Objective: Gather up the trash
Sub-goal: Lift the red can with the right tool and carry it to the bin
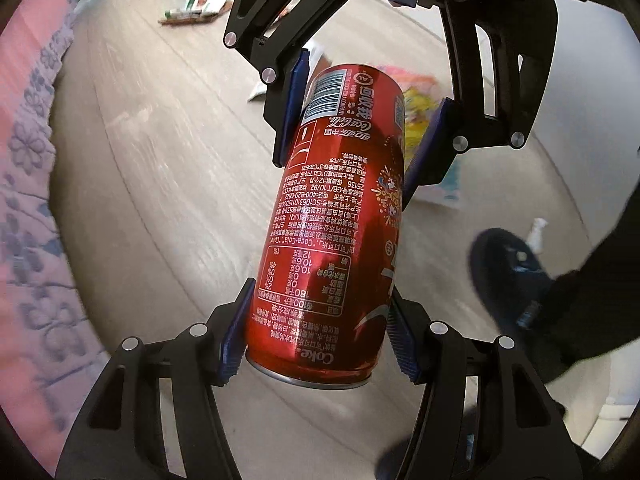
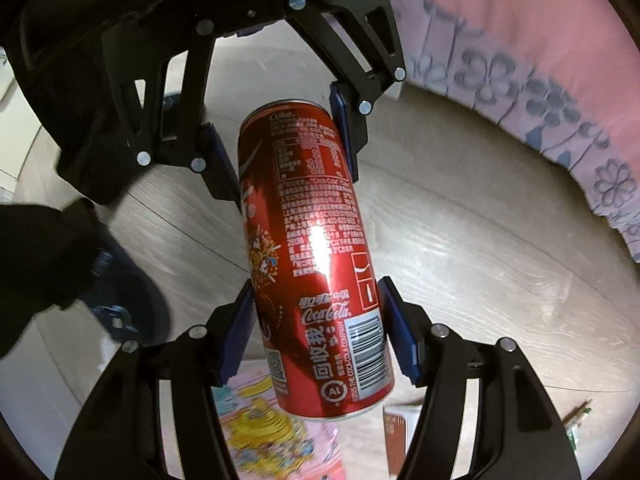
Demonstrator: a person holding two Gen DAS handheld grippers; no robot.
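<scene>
Red aluminium can [image 1: 332,220]: a tall, slim drinks cylinder, glossy, printed in white, with a barcode at one end. It hangs in mid-air above the floor, spanned by both claws, one at each end.
Left claw [image 1: 320,344]: clenched on the base end of the can. Its ribbed blue pads [image 1: 236,340] press both sides.
Right claw [image 2: 320,336]: set around the barcode end. In its own view both pads lie against the metal, but the left view shows a sliver of gap at one pad, so I cannot tell whether it truly grips.
Slip risk: smooth, curved metal gives flat pads only narrow contact. If one claw lets go before the other is firm, the can could pivot or drop.
Crush risk: the thin wall would probably dent if both claws squeeze or pull against each other.
Spill risk: I cannot see whether it is empty, so tipping it might leak.
Pale wood-grain plank floor [image 1: 160,180]: hard and matte. A dropped can would likely roll.
Dark blue shoe [image 1: 508,276]: near right, under the handover, where it could deflect a falling can.
Yellow and pink crinkled wrapper [image 1: 418,96]: flat and flimsy, on the floor beyond the can, not yet collected.
Flat printed packets [image 1: 196,8]: far left, blurred, lying on the floor.
Pink floral bedspread [image 1: 28,160]: soft cloth with a lilac border along the left edge.
</scene>
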